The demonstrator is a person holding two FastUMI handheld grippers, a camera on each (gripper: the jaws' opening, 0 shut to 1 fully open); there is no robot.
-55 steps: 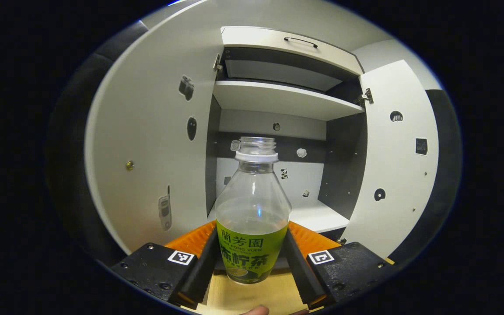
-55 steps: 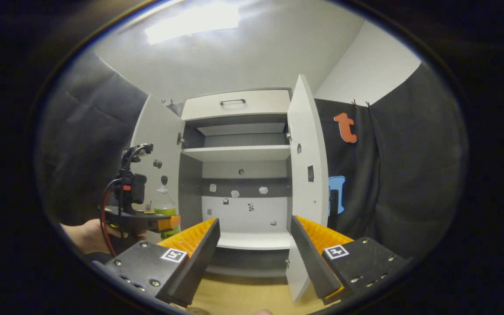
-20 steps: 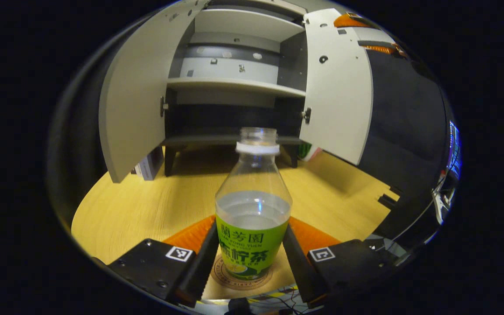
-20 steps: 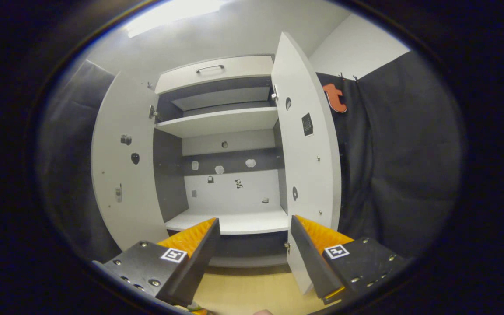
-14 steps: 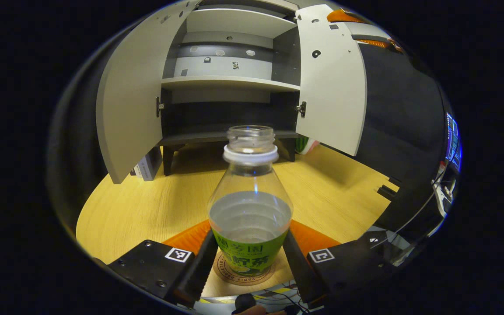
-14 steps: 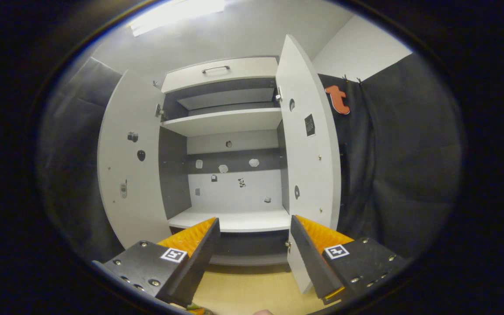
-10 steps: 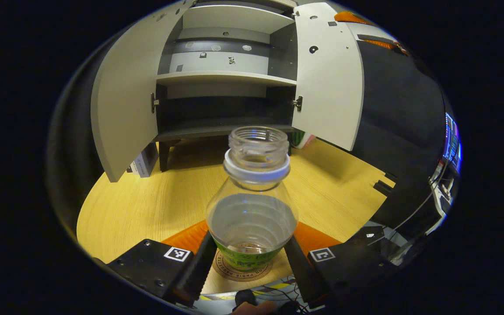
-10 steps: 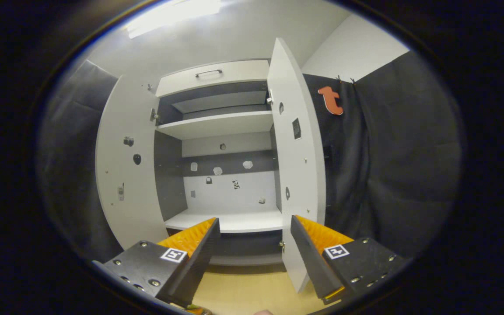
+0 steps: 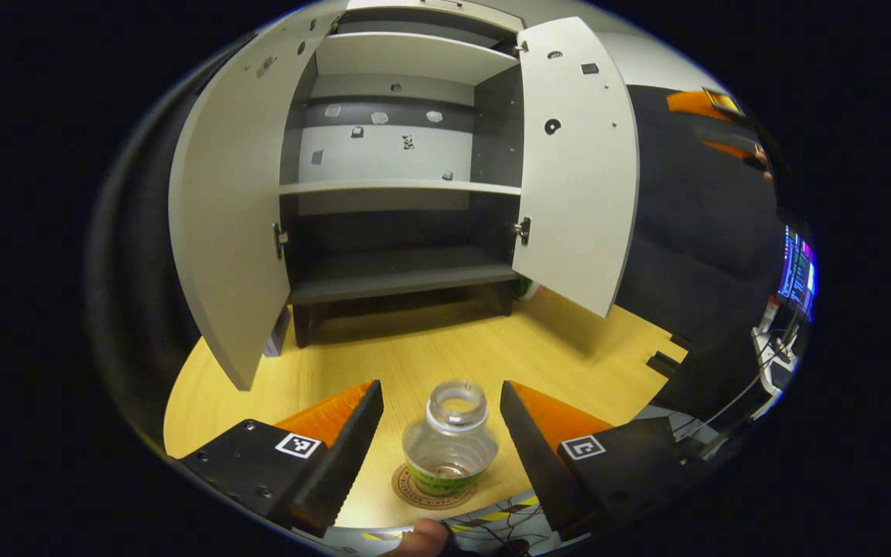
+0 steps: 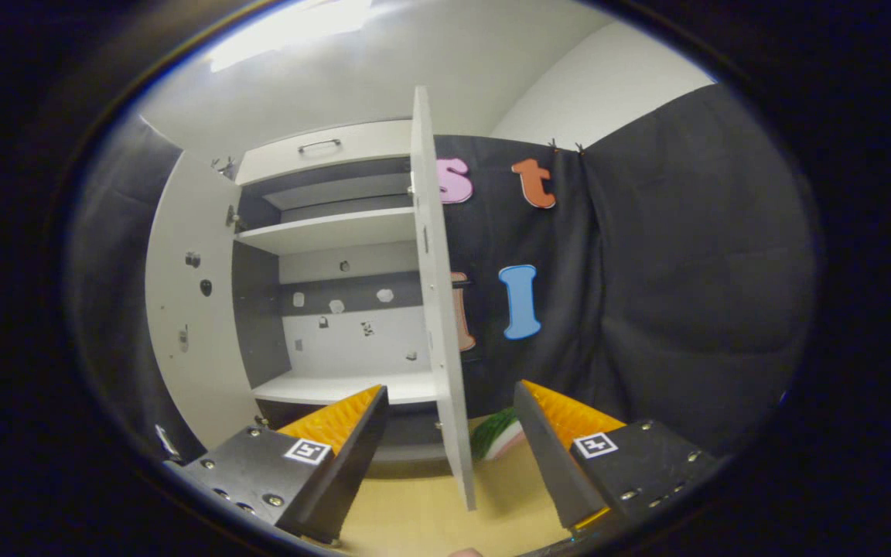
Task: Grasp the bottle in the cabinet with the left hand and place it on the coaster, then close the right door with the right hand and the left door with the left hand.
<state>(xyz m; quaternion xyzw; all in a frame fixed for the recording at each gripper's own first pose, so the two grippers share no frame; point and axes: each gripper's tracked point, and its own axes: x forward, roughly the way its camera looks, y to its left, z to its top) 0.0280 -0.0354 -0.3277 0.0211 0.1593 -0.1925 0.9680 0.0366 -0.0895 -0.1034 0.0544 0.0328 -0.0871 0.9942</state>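
In the left gripper view the bottle [image 9: 449, 449] stands upright on the round coaster [image 9: 431, 489] at about 6 o'clock, its long axis vertical and its open, capless mouth pointing up toward the camera. The coaster lies on the wooden table [image 9: 585, 363], near its front edge. The left gripper [image 9: 441, 433] is wide open and holds nothing: its two fingers stand apart on either side of the bottle, one at 7 o'clock and one at 5 o'clock, each with a clear gap to the plastic. A fingertip of the person's hand [image 9: 419, 539] shows at the very bottom edge.

Toward 12 o'clock stands the cabinet [image 9: 399, 267], both doors open: the left door [image 9: 229, 209] swung out at 9 to 10 o'clock, the right door [image 9: 577, 162] at 1 o'clock.

In the right gripper view the right gripper [image 10: 452, 433] is also wide open and grips nothing. The right door [image 10: 439, 333] is seen nearly edge-on, running from 12 down to 6 o'clock, its lower edge between the two fingers and beyond them; I cannot tell whether anything touches it. The left door [image 10: 182, 309] is at 9 o'clock.
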